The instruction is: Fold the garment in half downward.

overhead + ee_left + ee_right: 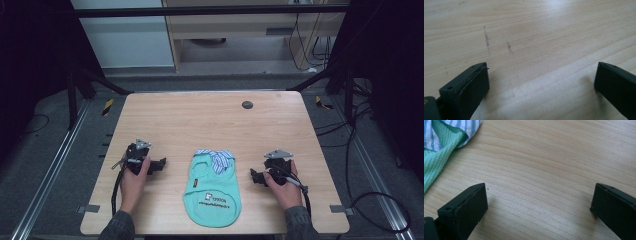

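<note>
Nearest us, mint-green pet shirt (212, 192) lies flat at table's (200, 117) near edge, striped collar (216, 159) away from us. Our left gripper (161, 165) and right gripper (254, 176) flank it, apart, jaws spread, empty. Right gripper view catches shirt edge (439, 152); left gripper view, bare scratched wood (529, 37). Dark grommet (247, 104) far side.

A light wooden table (200, 120) with rounded corners fills the middle of the frame. A small dark round disc (247, 104) sits near its far edge, upper centre. Black cables (370, 195) trail across the grey floor (55, 150) at right.
</note>
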The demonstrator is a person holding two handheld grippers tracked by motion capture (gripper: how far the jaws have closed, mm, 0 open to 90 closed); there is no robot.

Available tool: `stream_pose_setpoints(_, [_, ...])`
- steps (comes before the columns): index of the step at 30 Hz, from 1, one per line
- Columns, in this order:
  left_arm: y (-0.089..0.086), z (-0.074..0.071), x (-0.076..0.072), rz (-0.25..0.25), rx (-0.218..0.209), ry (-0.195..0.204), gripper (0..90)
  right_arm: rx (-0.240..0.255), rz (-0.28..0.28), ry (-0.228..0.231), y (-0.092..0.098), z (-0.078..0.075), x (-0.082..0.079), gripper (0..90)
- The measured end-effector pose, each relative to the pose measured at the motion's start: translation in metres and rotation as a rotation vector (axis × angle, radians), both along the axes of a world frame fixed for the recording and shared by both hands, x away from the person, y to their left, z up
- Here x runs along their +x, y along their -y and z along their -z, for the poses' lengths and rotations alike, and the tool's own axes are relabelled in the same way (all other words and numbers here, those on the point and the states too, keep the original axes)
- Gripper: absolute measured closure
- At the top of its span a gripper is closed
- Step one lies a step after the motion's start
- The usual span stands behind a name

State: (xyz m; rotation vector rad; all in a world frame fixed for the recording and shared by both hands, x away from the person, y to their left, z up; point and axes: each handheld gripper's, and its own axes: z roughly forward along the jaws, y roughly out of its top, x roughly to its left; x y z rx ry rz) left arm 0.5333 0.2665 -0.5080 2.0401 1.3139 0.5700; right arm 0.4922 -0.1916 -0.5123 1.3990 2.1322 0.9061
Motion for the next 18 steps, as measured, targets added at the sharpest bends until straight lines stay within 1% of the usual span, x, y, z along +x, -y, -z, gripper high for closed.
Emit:
stream_pose_setpoints(2, [0.003, 0.000, -0.007, -0.023, 0.000, 0.001, 0.0, 0.002, 0.000, -0.001, 0.000, 0.000, 0.000, 0.7])
stream_pose_setpoints(3, [0.003, 0.000, -0.007, -0.023, 0.000, 0.001, 0.0, 0.002, 0.000, -0.001, 0.000, 0.000, 0.000, 0.7])
stream_pose_setpoints(4, [0.004, 0.000, -0.012, -0.019, 0.000, 0.000, 0.0, 0.002, 0.000, -0.001, 0.000, 0.000, 0.000, 0.6])
stream_pose_setpoints(5, [0.005, 0.000, -0.013, -0.014, 0.000, 0.001, 0.0, 0.002, 0.000, -0.001, 0.000, 0.000, 0.000, 0.6])
stream_pose_setpoints(8, [0.005, 0.000, -0.014, -0.008, 0.000, 0.000, 0.0, 0.000, 0.000, 0.000, 0.000, 0.000, 0.000, 0.6])
stream_pose_setpoints(10, [0.006, 0.000, -0.015, 0.007, -0.002, 0.001, 0.0, 0.002, 0.001, -0.001, 0.000, 0.000, 0.000, 0.6])
stream_pose_setpoints(11, [0.006, 0.000, -0.016, 0.013, 0.004, -0.002, 0.0, 0.001, 0.003, 0.000, 0.000, 0.000, 0.000, 0.6])
stream_pose_setpoints(12, [0.006, -0.001, -0.017, 0.013, 0.004, -0.007, 0.4, 0.003, 0.004, -0.001, 0.000, 0.000, 0.000, 0.6])
stream_pose_setpoints(13, [0.007, -0.003, -0.018, 0.021, 0.013, -0.009, 2.8, 0.003, 0.005, -0.001, 0.000, 0.000, 0.000, 0.8])
stream_pose_setpoints(14, [0.008, -0.005, -0.019, 0.025, 0.015, -0.007, 4.1, 0.003, 0.004, 0.002, -0.001, 0.000, 0.000, 2.4])
stream_pose_setpoints(16, [0.012, -0.010, -0.020, 0.052, -0.003, 0.001, 4.4, 0.003, -0.004, 0.012, -0.002, -0.002, -0.001, 11.4])
stream_pose_setpoints(18, [0.018, -0.016, -0.020, 0.084, -0.019, 0.013, 4.6, 0.001, -0.038, 0.001, -0.005, -0.006, -0.002, 18.5])
